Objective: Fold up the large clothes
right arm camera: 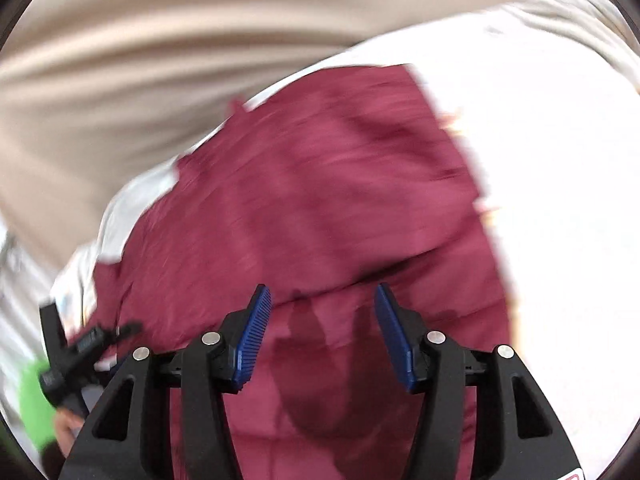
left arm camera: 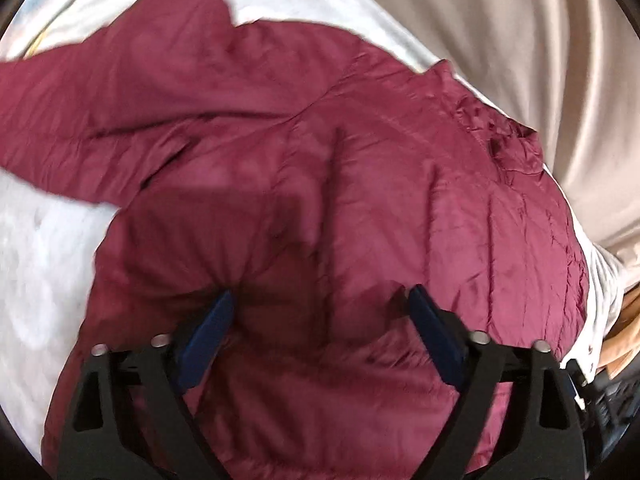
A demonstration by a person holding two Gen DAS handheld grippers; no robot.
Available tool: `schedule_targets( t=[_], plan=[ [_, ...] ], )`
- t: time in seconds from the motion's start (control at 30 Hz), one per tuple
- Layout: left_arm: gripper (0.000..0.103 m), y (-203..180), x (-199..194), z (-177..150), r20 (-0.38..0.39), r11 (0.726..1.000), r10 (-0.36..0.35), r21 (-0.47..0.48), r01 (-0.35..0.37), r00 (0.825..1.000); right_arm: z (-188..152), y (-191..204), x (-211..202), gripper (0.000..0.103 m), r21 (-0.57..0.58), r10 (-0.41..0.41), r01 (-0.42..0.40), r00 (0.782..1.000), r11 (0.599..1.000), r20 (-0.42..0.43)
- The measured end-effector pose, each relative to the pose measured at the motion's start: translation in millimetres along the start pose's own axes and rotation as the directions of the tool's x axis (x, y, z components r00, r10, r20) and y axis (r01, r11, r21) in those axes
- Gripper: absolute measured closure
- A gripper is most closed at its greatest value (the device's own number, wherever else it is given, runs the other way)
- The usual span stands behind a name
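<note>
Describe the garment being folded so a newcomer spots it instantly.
Start at the white bed cover in front of the beige curtain. Spread across it lies the maroon jacket, one sleeve flung out sideways. It is the only dark red, crinkly thing there.

A maroon jacket (left arm camera: 320, 160) lies spread on what looks like a white-sheeted bed (left arm camera: 48, 264).

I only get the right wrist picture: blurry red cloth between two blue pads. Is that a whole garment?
Observer: Yes. The left wrist view shows a whole red jacket lying spread out.
Operator: Are its arms tucked in?
Observer: No, one sleeve stretches out sideways.
Operator: And the other tool?
Observer: The left gripper is open over the jacket's body, with nothing clamped between its pads.
</note>
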State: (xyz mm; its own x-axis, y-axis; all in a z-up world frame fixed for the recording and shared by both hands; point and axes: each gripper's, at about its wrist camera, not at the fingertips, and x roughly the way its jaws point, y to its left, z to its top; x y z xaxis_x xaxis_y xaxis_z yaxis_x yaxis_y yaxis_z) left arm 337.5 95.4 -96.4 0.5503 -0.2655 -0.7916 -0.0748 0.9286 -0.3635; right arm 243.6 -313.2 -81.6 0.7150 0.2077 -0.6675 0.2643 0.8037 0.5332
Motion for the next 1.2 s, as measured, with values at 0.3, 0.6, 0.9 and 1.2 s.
schedule_targets(
  t=[0.3,0.6,0.9,1.2],
  plan=[
    [0.100,-52,-27,44,0.207,0.980,-0.049,0.198,0.007,0.977,49,-7,-3,0.098,0.044,0.073,-0.081,0.986,0.996,0.151],
    [0.100,-48,47,38,0.122,0.971,0.081,0.216,-0.106,0.989,42,-23,42,0.100,-0.064,-0.103,0.105,0.994,0.992,0.030],
    [0.098,-50,43,34,0.179,0.962,0.084,0.241,-0.126,0.980,54,-23,-15,0.097,-0.041,-0.178,0.187,0.969,0.981,0.169],
    [0.094,-49,44,33,0.205,0.966,0.057,0.238,-0.106,0.977,60,-37,59,0.103,-0.117,-0.147,0.152,0.988,0.981,0.045]
  ],
)
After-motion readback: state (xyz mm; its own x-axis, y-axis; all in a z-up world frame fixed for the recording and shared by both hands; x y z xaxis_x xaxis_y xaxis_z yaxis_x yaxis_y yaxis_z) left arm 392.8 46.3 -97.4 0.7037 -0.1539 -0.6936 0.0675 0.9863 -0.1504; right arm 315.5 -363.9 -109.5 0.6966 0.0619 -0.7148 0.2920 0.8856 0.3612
